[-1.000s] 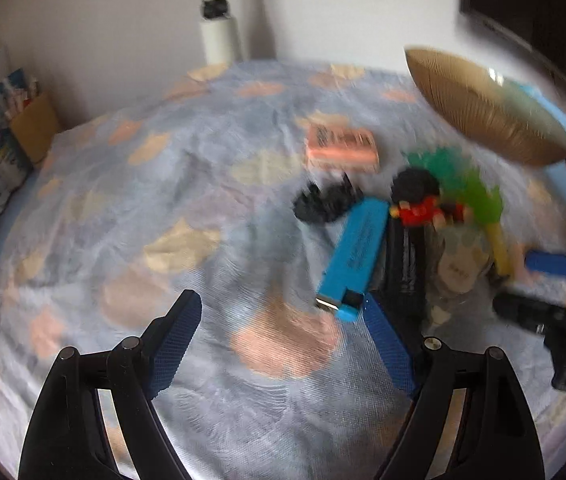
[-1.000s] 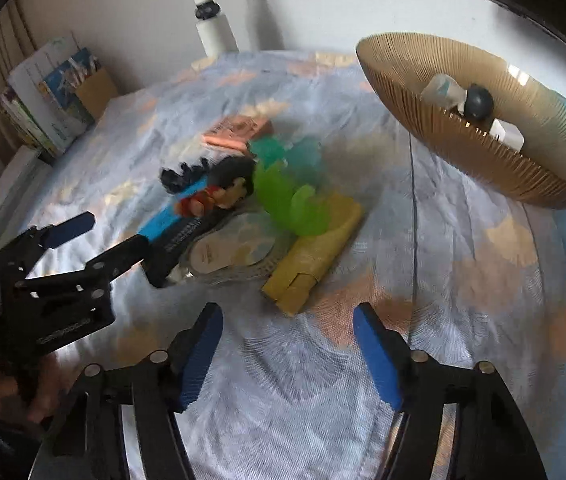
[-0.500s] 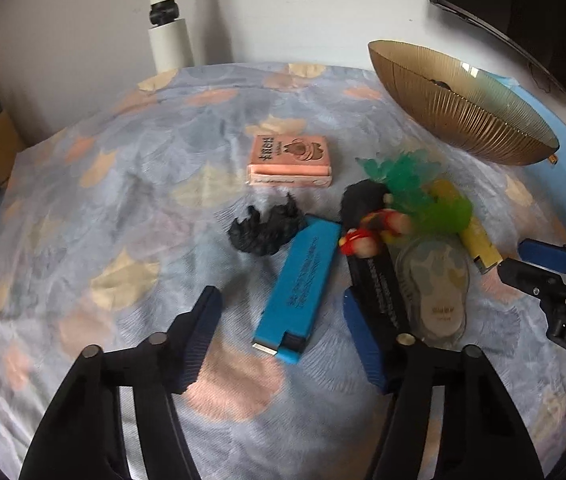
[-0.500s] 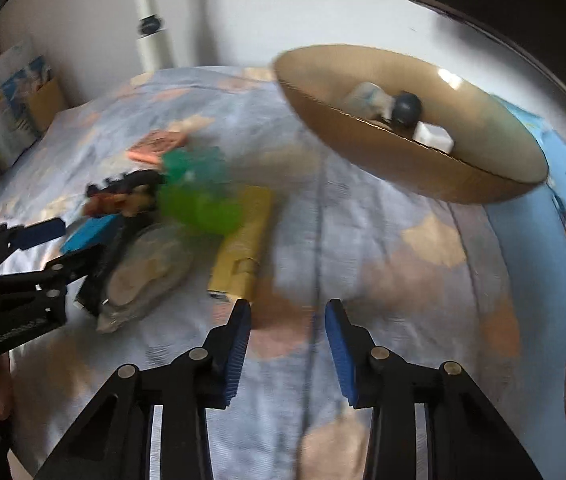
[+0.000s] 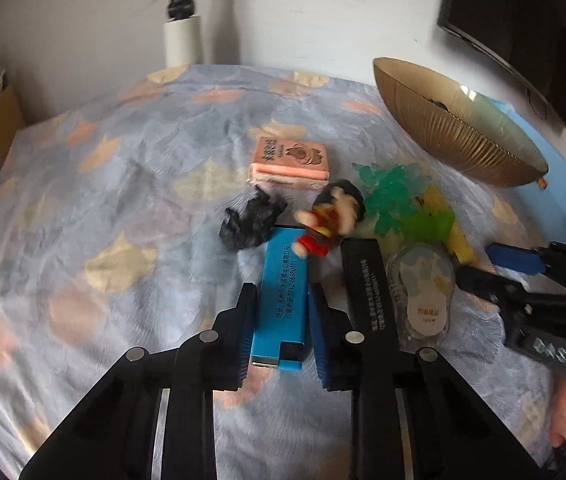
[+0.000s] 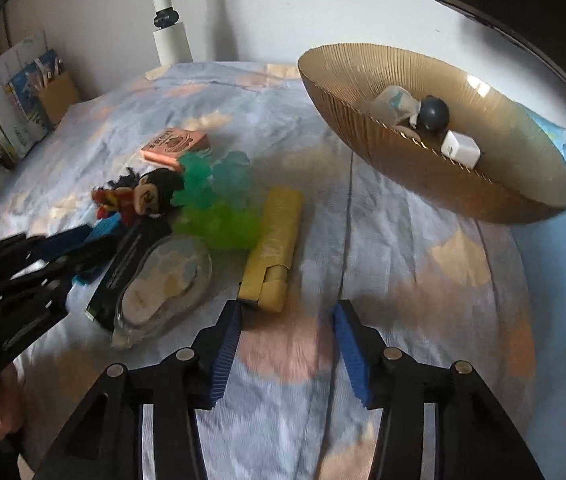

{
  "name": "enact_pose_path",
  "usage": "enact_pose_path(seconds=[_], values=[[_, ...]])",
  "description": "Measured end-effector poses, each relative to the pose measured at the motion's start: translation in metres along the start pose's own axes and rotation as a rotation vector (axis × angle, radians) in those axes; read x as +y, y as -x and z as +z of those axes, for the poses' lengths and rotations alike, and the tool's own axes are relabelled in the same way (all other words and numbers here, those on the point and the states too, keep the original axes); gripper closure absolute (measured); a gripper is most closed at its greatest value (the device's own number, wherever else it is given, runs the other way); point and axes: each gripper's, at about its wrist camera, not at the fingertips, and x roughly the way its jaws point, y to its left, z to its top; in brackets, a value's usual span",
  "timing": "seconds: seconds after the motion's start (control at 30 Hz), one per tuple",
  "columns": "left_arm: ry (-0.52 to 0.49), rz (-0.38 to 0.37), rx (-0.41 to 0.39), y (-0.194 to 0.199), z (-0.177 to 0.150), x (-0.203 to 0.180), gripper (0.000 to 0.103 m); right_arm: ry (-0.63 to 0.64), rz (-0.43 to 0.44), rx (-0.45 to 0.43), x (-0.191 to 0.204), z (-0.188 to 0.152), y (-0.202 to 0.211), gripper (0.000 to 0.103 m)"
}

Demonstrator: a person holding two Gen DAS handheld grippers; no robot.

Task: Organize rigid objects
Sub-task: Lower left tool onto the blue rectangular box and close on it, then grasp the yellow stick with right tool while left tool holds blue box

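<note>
A pile of small objects lies on a patterned cloth. My left gripper (image 5: 281, 316) is shut on a blue box (image 5: 283, 292), its pads against both long sides. Beside the box lie a black box (image 5: 369, 284), a clear oval case (image 5: 423, 292), a doll figure (image 5: 329, 220), a black clip (image 5: 253, 220), green plastic pieces (image 5: 399, 196), a yellow box (image 6: 275, 248) and a pink box (image 5: 289, 162). My right gripper (image 6: 287, 336) is open and empty, just in front of the yellow box's near end. A gold bowl (image 6: 523, 200) holds several small items.
A white pole (image 5: 183, 32) stands at the back by the wall. Books (image 6: 15, 96) lean at the far left. A dark screen (image 5: 523, 20) hangs at the upper right. The blue table edge (image 6: 555, 280) lies beyond the bowl on the right.
My left gripper moved forward and closed onto the blue box. My right gripper swung back toward the pile and opened wider, now in front of the yellow box.
</note>
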Motion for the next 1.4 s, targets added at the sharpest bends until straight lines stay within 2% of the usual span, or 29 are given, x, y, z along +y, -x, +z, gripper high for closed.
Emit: enact_pose_path(seconds=[0.17, 0.27, 0.33, 0.4, 0.53, 0.57, 0.63, 0.67, 0.73, 0.77, 0.87, 0.97, 1.03, 1.13, 1.27, 1.4], values=[[0.023, 0.005, 0.0, 0.009, -0.012, 0.002, 0.081, -0.004, -0.024, -0.016, 0.004, 0.01, -0.008, 0.057], [0.048, -0.002, -0.001, 0.016, -0.02, 0.004, 0.081, -0.021, -0.027, -0.012, -0.002, 0.012, -0.008, 0.075], [0.07, -0.011, -0.002, 0.022, -0.025, 0.007, 0.081, -0.032, -0.008, -0.009, -0.01, 0.009, -0.005, 0.091], [0.088, -0.019, -0.002, 0.03, -0.031, 0.009, 0.082, -0.05, 0.032, 0.0, -0.02, 0.004, 0.0, 0.094], [0.107, -0.019, -0.002, 0.038, -0.041, 0.011, 0.082, -0.045, 0.154, -0.009, -0.041, -0.02, 0.022, 0.095], [0.111, -0.012, -0.002, 0.038, -0.043, 0.012, 0.082, -0.037, 0.156, -0.008, -0.042, -0.023, 0.025, 0.095], [0.123, -0.007, -0.001, 0.037, -0.044, 0.014, 0.082, -0.039, 0.142, -0.008, -0.044, -0.023, 0.03, 0.088], [0.128, -0.008, -0.001, 0.038, -0.044, 0.014, 0.082, -0.057, 0.156, -0.004, -0.044, -0.02, 0.03, 0.086], [0.122, -0.009, -0.001, 0.038, -0.044, 0.014, 0.082, -0.095, 0.199, 0.001, -0.042, -0.011, 0.028, 0.072], [0.114, -0.009, -0.003, 0.038, -0.044, 0.014, 0.082, -0.102, 0.213, -0.003, -0.039, -0.006, 0.026, 0.072], [0.101, -0.011, -0.005, 0.038, -0.044, 0.015, 0.081, -0.074, 0.161, 0.001, -0.023, 0.011, 0.012, 0.072], [0.106, -0.015, -0.007, 0.037, -0.044, 0.014, 0.081, -0.04, 0.143, 0.024, -0.008, 0.025, -0.006, 0.072], [0.103, -0.012, -0.008, 0.037, -0.044, 0.014, 0.081, -0.009, 0.063, 0.03, 0.004, 0.03, -0.018, 0.072], [0.091, -0.003, -0.008, 0.038, -0.044, 0.012, 0.081, 0.017, -0.007, -0.001, 0.011, 0.035, -0.026, 0.072], [0.083, -0.001, -0.01, 0.038, -0.045, 0.012, 0.08, 0.01, 0.0, -0.019, 0.006, 0.034, -0.025, 0.076], [0.073, 0.004, -0.011, 0.038, -0.045, 0.01, 0.078, 0.014, 0.041, -0.016, -0.005, 0.018, -0.011, 0.076]])
